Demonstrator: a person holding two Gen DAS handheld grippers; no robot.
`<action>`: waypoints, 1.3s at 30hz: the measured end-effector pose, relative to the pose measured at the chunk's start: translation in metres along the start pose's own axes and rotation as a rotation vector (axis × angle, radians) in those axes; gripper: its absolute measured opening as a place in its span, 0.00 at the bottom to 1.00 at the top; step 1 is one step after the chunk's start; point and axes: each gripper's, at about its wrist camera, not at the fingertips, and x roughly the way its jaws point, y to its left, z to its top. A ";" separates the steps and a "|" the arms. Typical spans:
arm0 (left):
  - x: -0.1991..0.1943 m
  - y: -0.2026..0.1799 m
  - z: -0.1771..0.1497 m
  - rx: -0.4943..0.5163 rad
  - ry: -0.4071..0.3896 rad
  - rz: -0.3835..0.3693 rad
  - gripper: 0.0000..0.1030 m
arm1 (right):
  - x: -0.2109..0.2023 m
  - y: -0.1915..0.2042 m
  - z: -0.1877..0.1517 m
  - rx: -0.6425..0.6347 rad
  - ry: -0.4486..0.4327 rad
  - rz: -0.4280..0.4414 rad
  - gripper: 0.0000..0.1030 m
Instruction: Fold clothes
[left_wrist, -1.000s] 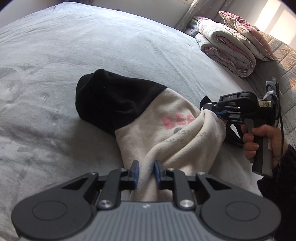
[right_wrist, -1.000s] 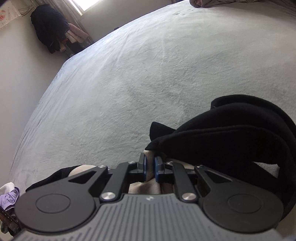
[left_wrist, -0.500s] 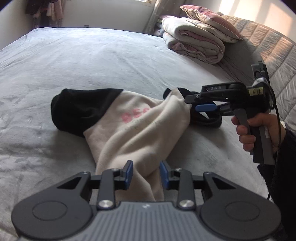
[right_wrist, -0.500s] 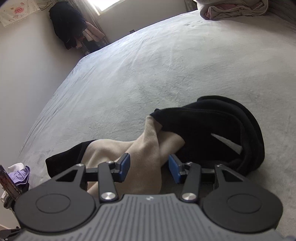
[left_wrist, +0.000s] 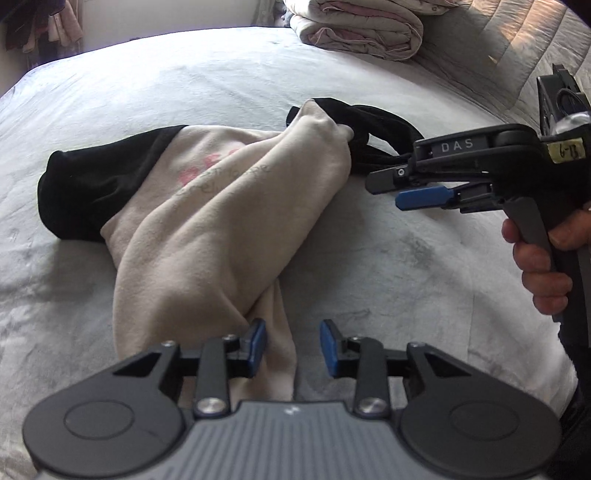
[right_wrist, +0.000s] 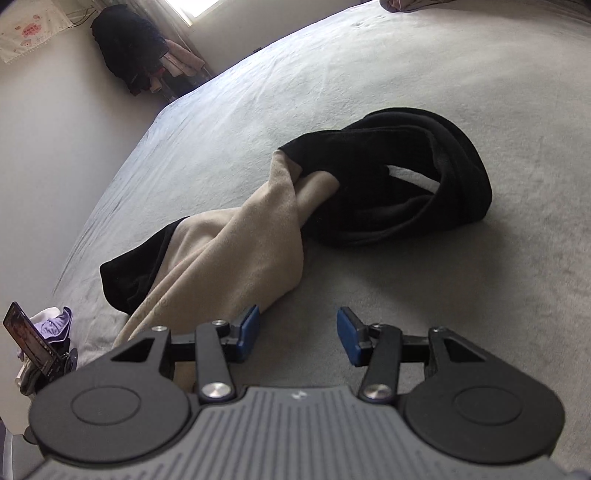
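The sweatshirt (left_wrist: 207, 221) is soft, matt fleece-like cloth, cream in the body and black at the sleeves, with a faded pink print, and it lies on a bed (left_wrist: 406, 258) covered in a grey, velvety, short-piled cloth that shows brush marks. The left gripper (left_wrist: 291, 349) and right gripper (right_wrist: 298, 334) are matt black plastic with ribbed grey housings, shiny metal screw heads and smooth blue fingers (left_wrist: 258, 343). The folded quilt (left_wrist: 362, 29) looks puffy, matt and stitched.
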 end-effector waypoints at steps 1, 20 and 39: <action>0.000 -0.001 0.000 0.003 0.002 -0.003 0.32 | -0.002 -0.001 -0.003 0.005 0.000 0.002 0.49; 0.043 0.010 0.020 -0.050 0.029 0.109 0.27 | -0.024 -0.026 -0.039 0.098 -0.005 0.044 0.50; -0.014 0.006 0.018 -0.244 -0.053 -0.279 0.07 | -0.048 -0.033 -0.060 0.208 -0.038 0.116 0.50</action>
